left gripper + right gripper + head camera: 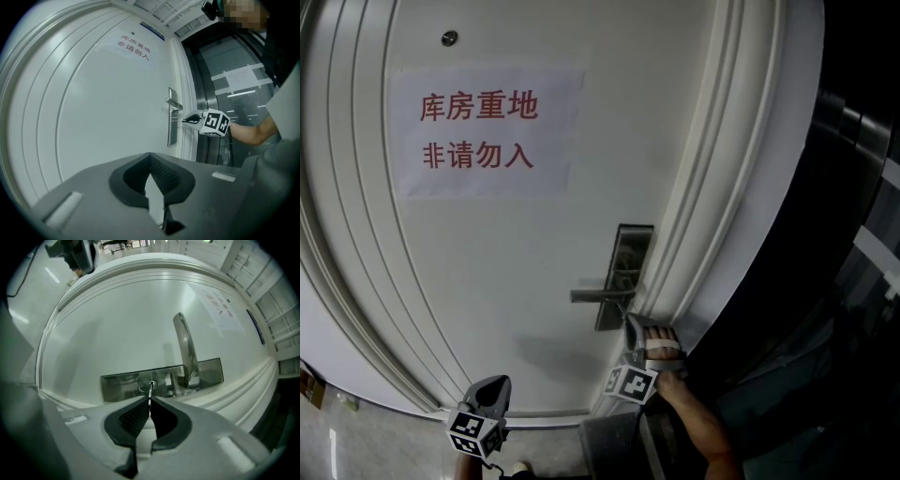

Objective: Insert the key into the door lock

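R tool (pixel 149 400), key (pixel 150 393) in edge-side lock (pixel 143 387)

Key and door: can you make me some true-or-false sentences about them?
1. The right gripper pinches the key. True.
2. The key's tip is at the keyhole in the lock plate. True.
3. The left gripper holds the handle. False: it is shut on nothing, away from the door.
4. The door has no sign. False: a paper sign is stuck on it.
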`<state>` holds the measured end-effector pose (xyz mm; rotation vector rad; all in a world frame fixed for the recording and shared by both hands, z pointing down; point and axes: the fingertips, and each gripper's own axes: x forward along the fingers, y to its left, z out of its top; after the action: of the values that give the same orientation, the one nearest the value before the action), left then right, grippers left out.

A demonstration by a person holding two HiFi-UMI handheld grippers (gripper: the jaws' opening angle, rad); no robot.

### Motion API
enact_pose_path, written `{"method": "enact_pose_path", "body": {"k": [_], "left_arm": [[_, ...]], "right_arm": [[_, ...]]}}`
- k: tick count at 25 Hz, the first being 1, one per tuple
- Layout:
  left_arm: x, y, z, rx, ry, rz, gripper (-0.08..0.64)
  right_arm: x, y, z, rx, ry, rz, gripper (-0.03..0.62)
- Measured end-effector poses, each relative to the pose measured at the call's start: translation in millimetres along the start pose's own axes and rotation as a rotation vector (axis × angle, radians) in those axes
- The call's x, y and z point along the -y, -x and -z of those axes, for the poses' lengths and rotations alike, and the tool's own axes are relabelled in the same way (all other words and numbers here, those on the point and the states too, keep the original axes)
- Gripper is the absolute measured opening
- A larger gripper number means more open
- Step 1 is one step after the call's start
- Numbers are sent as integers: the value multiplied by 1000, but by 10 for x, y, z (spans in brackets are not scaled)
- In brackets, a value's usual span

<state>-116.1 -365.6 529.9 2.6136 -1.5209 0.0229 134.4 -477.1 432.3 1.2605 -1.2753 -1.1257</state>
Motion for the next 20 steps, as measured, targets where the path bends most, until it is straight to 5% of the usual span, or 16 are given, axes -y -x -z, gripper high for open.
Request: {"method": "enact_pose_path", "body": {"k": [6, 20], "left_arm": [[-10, 24, 24, -4, 0, 2, 3], [-29, 60, 24, 0, 5, -5, 3]], "right_arm": [[9, 1, -30, -34, 101, 14, 9], [27, 14, -84, -68, 83, 32, 11]]}}
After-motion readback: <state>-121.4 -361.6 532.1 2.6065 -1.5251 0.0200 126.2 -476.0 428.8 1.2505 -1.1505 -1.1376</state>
